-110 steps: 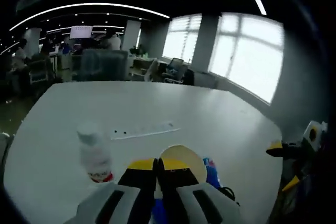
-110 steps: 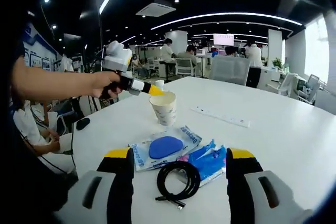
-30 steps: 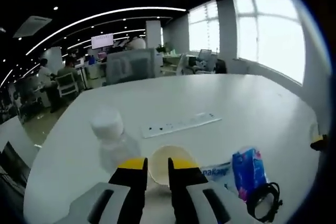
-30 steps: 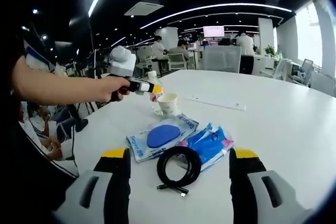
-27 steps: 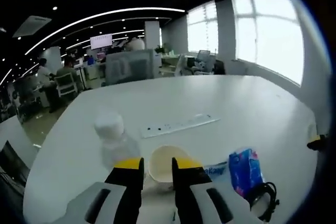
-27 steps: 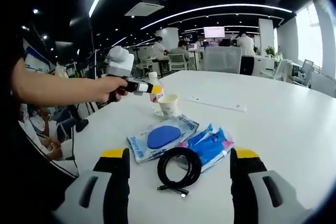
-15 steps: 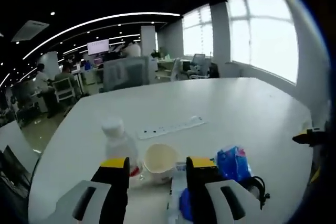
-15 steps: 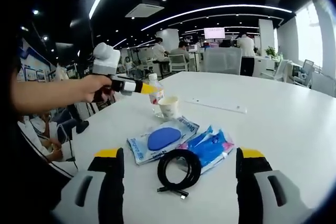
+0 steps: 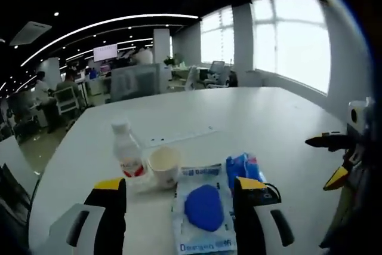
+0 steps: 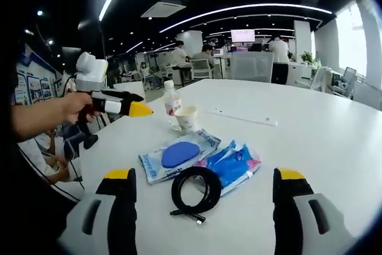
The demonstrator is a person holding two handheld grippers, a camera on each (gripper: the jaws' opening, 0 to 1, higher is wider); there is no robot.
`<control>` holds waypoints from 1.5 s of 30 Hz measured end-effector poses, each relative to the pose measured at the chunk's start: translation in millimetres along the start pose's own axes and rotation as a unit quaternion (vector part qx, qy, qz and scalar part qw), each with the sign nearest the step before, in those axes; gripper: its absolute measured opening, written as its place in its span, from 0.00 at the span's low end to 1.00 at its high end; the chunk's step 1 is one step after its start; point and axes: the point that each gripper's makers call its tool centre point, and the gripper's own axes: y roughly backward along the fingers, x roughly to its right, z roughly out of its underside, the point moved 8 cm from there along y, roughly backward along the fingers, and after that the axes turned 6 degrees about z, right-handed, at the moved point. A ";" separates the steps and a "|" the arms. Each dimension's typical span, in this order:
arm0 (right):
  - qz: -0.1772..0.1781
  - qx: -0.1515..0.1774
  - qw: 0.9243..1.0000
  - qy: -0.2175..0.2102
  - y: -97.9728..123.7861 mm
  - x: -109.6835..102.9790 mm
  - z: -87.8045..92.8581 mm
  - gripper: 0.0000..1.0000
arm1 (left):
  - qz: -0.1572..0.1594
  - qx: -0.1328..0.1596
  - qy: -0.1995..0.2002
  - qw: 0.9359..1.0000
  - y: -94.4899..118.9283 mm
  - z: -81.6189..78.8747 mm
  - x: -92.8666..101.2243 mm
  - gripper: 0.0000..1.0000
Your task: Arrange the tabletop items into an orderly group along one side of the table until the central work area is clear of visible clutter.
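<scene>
My left gripper [image 9: 179,186] stands open, drawn back from a paper cup [image 9: 164,165] that stands upright beside a small clear bottle [image 9: 128,156] with a red label. Just ahead of its jaws lies a clear packet with a blue oval [image 9: 203,207], and a blue pack [image 9: 245,168] lies to the right of that. My right gripper [image 10: 205,177] is open above a coiled black cable [image 10: 194,192]. Beyond the cable lie the packet [image 10: 179,153], the blue pack [image 10: 230,162], the cup [image 10: 188,117] and the bottle [image 10: 172,104]. A hand holds the left gripper [image 10: 140,110] at the left.
A white power strip [image 10: 242,117] lies flat further across the white table [image 10: 322,129], and shows as the strip [image 9: 179,137] behind the cup. The right gripper [image 9: 325,159] enters from the right edge. Office chairs and people are far behind the table.
My left gripper let go of the paper cup, opened wide and pulled back; the cup now stands by the bottle. The right gripper has hardly moved.
</scene>
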 end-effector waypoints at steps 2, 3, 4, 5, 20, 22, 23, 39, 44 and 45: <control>0.000 -0.004 1.000 0.001 -0.9 0.4 2.5 0.92 | 0.010 0.000 0.005 1.000 3.8 3.0 4.9 0.77; 0.000 -0.006 1.000 0.000 -1.3 0.5 3.5 0.92 | 0.016 0.000 0.005 1.000 6.6 5.5 7.8 0.78; 0.000 -0.007 1.000 -0.001 -1.9 0.4 4.6 0.92 | 0.017 -0.001 0.006 1.000 8.4 7.3 7.7 0.79; 0.000 -0.008 1.000 0.000 -2.0 -0.9 5.1 0.92 | 0.023 0.001 0.010 1.000 11.3 8.8 10.0 0.81; -0.010 -0.045 0.999 0.029 -17.8 -10.2 23.5 0.90 | 0.064 0.012 -0.009 0.998 30.4 29.5 28.7 0.99; -0.013 -0.050 0.998 0.029 -20.5 -12.0 26.5 0.90 | 0.080 0.001 -0.011 0.997 28.4 33.7 35.1 0.99; -0.014 -0.055 0.998 0.031 -21.9 -13.2 28.6 0.90 | 0.086 -0.002 -0.016 0.996 26.3 35.4 39.1 0.99; -0.004 -0.076 0.997 0.032 -36.5 -19.2 49.9 0.75 | 0.229 -0.039 -0.076 0.970 -11.6 51.9 80.7 0.85; 0.006 -0.077 0.997 0.033 -39.9 -22.3 52.8 0.67 | 0.257 -0.054 -0.102 0.960 -28.1 56.0 92.7 0.64; 0.009 -0.078 0.996 0.034 -40.4 -22.5 53.5 0.64 | 0.257 -0.055 -0.102 0.959 -31.1 56.1 93.7 0.61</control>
